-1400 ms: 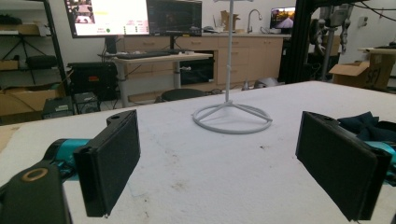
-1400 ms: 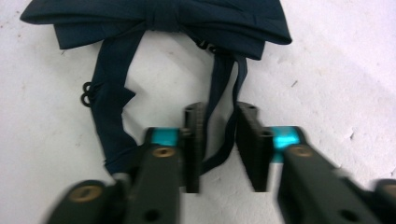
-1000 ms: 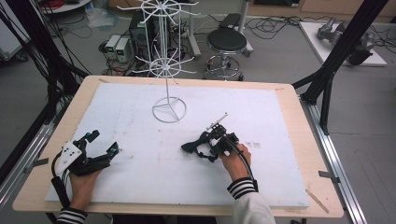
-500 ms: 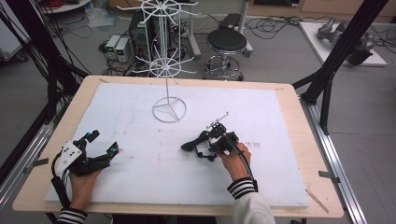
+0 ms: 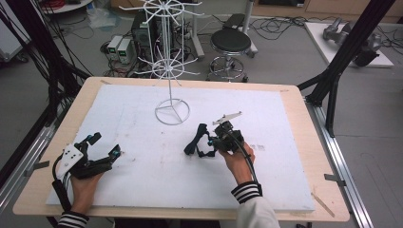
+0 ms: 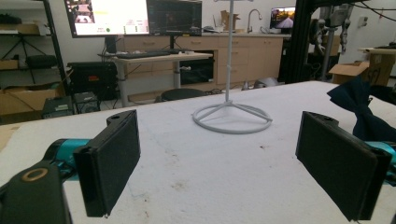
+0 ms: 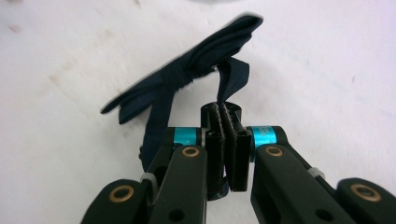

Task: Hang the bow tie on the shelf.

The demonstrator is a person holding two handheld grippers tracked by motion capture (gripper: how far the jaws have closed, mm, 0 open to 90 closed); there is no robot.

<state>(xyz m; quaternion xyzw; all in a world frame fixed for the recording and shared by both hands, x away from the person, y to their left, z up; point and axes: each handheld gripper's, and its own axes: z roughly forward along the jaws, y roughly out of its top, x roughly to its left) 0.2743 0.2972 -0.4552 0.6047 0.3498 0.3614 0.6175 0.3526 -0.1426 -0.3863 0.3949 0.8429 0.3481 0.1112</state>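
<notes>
A dark navy bow tie (image 5: 194, 141) lies on the white foam board (image 5: 285, 142), just left of my right gripper (image 5: 211, 142). In the right gripper view the bow tie (image 7: 187, 74) rests a little beyond my right gripper (image 7: 224, 114), and its strap (image 7: 232, 77) runs down between the jaws, which are shut on it. My left gripper (image 5: 105, 145) rests at the board's left side, far from the bow tie. In the left gripper view my left gripper (image 6: 219, 163) stands wide open with nothing between its pads, and the bow tie (image 6: 359, 100) shows at the right edge.
A white wire display stand (image 5: 171, 71) rises from its round base (image 5: 172, 111) at the board's far middle. The stand's base (image 6: 232, 117) lies ahead of the left gripper. Black frame posts (image 5: 332, 80) flank the table. A thin wooden stick (image 5: 323, 204) lies at the front right corner.
</notes>
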